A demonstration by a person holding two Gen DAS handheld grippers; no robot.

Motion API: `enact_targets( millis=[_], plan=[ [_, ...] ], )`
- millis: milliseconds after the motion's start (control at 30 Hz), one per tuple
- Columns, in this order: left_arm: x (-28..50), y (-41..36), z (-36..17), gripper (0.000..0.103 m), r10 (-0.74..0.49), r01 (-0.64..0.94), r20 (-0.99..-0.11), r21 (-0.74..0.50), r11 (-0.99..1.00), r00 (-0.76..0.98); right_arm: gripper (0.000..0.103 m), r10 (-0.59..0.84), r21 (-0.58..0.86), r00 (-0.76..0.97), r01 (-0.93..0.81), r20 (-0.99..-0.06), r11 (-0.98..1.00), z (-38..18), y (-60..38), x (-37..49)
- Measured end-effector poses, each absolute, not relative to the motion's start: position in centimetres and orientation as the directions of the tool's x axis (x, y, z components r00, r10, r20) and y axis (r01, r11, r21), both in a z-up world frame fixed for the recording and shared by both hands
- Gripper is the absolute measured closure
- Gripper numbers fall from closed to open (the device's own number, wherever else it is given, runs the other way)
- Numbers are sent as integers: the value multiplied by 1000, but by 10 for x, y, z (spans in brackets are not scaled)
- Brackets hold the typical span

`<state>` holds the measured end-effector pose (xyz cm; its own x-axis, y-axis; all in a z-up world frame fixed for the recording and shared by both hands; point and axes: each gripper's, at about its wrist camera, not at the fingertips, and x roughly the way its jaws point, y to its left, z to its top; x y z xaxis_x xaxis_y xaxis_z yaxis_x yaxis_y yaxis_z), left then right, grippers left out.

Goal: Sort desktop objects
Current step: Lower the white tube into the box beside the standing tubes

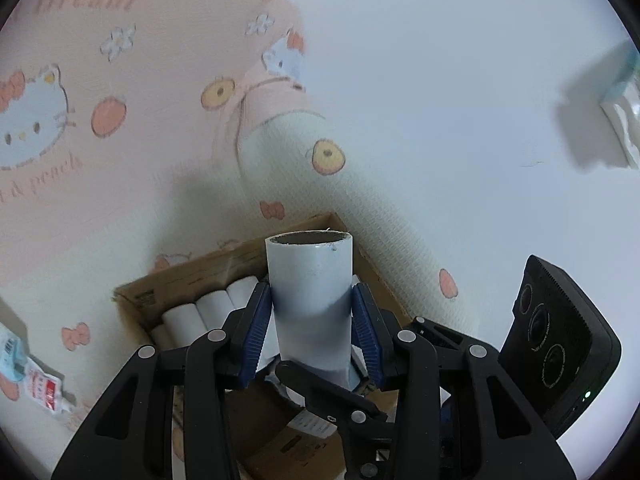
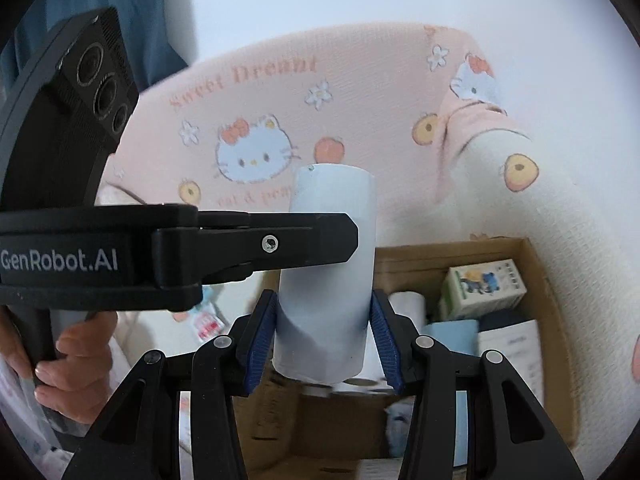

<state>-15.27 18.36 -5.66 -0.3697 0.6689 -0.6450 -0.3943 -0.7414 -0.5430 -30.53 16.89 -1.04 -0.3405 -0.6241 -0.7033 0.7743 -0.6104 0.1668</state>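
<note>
A white paper roll with a cardboard core stands upright between the blue pads of my left gripper, which is shut on it. In the right wrist view the same roll sits between the pads of my right gripper, which also grips it. The left gripper's black finger crosses in front of the roll in that view. The roll is held above an open cardboard box that holds several white rolls.
The box also holds a small printed carton, a blue pack and papers. It rests on a pink and white Hello Kitty cloth. A small packet lies left of the box. The right gripper's camera housing is close on the right.
</note>
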Motion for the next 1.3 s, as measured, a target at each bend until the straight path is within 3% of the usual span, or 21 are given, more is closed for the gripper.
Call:
enact_targets(
  millis=[367, 533, 733, 1300],
  plan=[
    [-187, 189, -136, 57, 726, -144, -652, -715, -684, -217, 58, -520, 137, -277, 770, -808, -623, -62, 167, -335],
    [-193, 192, -146, 58, 643, -139, -727, -630, -764, -242, 60, -496, 130, -244, 785, -834, -605, -76, 161, -341],
    [-205, 195, -151, 58, 648, -138, -726, -635, -760, -228, 62, -422, 54, -268, 790, -866, -611, -90, 152, -345],
    [-213, 202, -176, 59, 636, -96, -748, -630, -771, -190, 65, -465, 146, -186, 795, -865, -589, -94, 162, -347]
  ],
)
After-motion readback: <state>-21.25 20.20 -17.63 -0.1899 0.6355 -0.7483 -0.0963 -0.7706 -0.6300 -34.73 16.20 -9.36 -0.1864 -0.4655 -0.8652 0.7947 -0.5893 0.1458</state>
